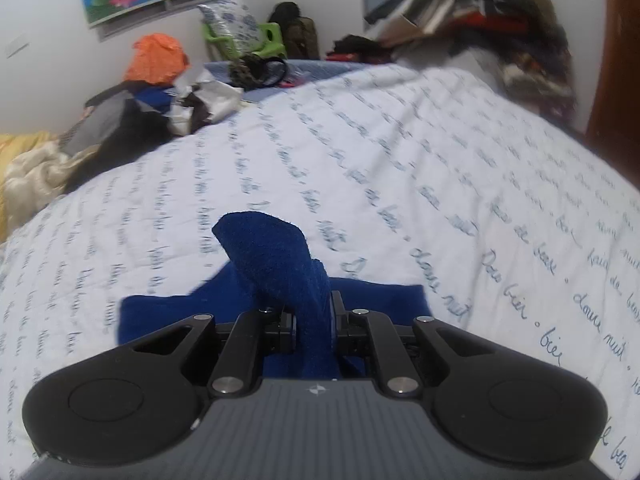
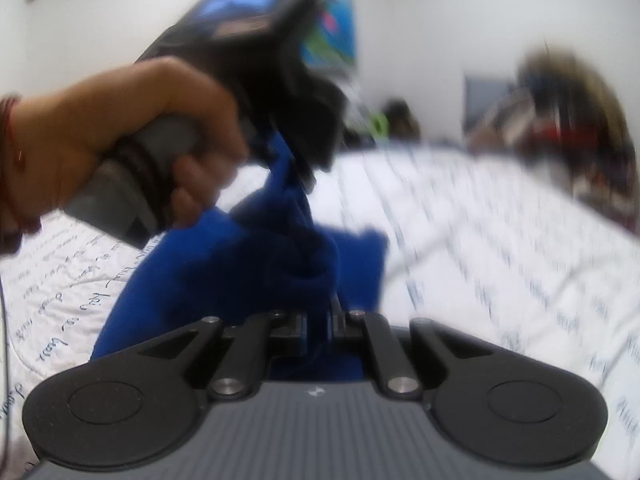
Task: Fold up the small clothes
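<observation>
A small dark blue cloth (image 1: 276,260) lies partly on the white bedsheet with blue script (image 1: 400,152). My left gripper (image 1: 314,320) is shut on a bunched fold of it, which sticks up past the jaws. In the right wrist view the same blue cloth (image 2: 224,272) hangs lifted between both grippers. My right gripper (image 2: 318,322) is shut on another part of it. The left gripper (image 2: 288,148), held by a hand (image 2: 120,132), grips the cloth's upper end above the bed. That view is blurred.
Piles of clothes and bags (image 1: 120,120) lie at the bed's far left, with an orange bag (image 1: 158,58). A tall heap of clothes and books (image 1: 480,20) stands at the far right. A green chair (image 1: 240,40) stands by the wall.
</observation>
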